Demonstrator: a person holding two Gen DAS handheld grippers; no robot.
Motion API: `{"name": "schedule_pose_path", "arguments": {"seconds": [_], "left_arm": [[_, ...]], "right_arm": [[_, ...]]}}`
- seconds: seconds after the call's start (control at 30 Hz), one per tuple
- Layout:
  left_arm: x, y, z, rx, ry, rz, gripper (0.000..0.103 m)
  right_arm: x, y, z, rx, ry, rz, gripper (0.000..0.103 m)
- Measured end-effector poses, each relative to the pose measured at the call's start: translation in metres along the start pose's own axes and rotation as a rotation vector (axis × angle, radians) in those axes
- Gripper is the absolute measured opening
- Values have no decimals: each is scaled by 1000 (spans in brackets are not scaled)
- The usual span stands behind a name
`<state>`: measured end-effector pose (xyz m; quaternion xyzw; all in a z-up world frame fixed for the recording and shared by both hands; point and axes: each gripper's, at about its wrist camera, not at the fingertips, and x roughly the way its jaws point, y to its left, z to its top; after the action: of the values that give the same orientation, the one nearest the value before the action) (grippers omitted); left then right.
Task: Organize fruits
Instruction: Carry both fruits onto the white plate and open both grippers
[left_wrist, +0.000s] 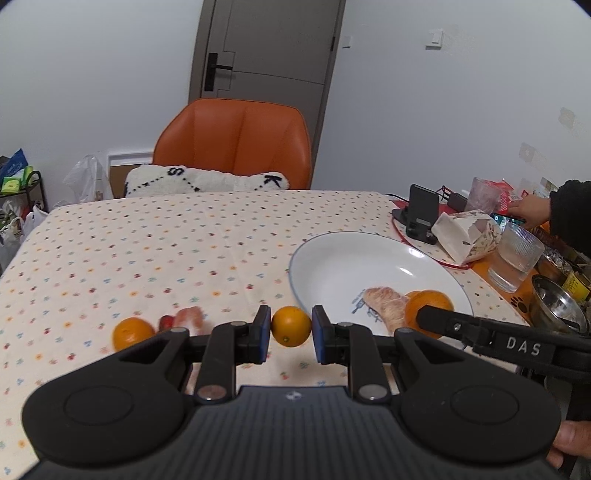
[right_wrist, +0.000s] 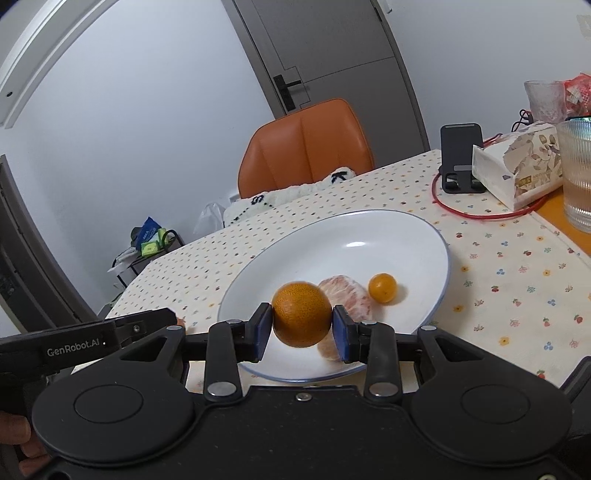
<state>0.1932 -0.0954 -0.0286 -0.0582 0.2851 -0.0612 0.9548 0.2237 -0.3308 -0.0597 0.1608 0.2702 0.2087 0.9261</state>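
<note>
Both grippers pinch round fruit at the plate

Left of the plate (left_wrist: 436, 266), the left gripper (left_wrist: 291, 328) pinches a small orange (left_wrist: 291, 325) between its blue pads, above the dotted cloth (left_wrist: 147, 251). This fruit is nearly a sphere with no clear long axis; a dark dimple on its smooth skin faces down and toward the camera.

The right gripper (right_wrist: 302, 320) clamps a larger orange (right_wrist: 302, 314) over the near part of the plate (right_wrist: 406, 236). Its skin is pitted and matte, its shape slightly flattened, wider than tall across the jaws.

On the white, glossy, blue-rimmed plate lie a peeled fruit (right_wrist: 347, 299), pale pink and fibrous, and a small smooth kumquat (right_wrist: 382, 288) just beside it. The peeled fruit is elongated, its long axis running from the near rim toward the plate's middle in the right view.

On the cloth to the left lie another orange (left_wrist: 132, 332), a small red fruit (left_wrist: 166, 322) and a pale pink peeled piece (left_wrist: 189, 318), close together; whether they touch cannot be told.

Beyond the plate stand a ribbed glass (left_wrist: 517, 254), a paper tissue pack (left_wrist: 467, 236) and a black phone stand (left_wrist: 421, 218). An orange leather chair (left_wrist: 236, 144) stands at the far side.
</note>
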Motion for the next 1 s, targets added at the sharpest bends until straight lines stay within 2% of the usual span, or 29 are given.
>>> {"name": "schedule_pose_path", "arguments": {"seconds": [0.2,0.53,0.6,0.83,1.0], "left_arm": [[16,-12,6,19,13,-19,22],[38,-31,10,49,36,-61,22],[41,-34,9,55,43,-67,22],[39,-32,10,46,58,-51,27],[25,-21,11,36,50,-19,34]], "right_arm": [[-5,-4,6,-15,-27,-11,37],[-7,-16,6,5,-21,-32,37],[-9,-18,7,8,-22,-37,40],[-11,-17,7,6,-21,-42,42],[-14,-11,9,-1,-28,-34,50]]}}
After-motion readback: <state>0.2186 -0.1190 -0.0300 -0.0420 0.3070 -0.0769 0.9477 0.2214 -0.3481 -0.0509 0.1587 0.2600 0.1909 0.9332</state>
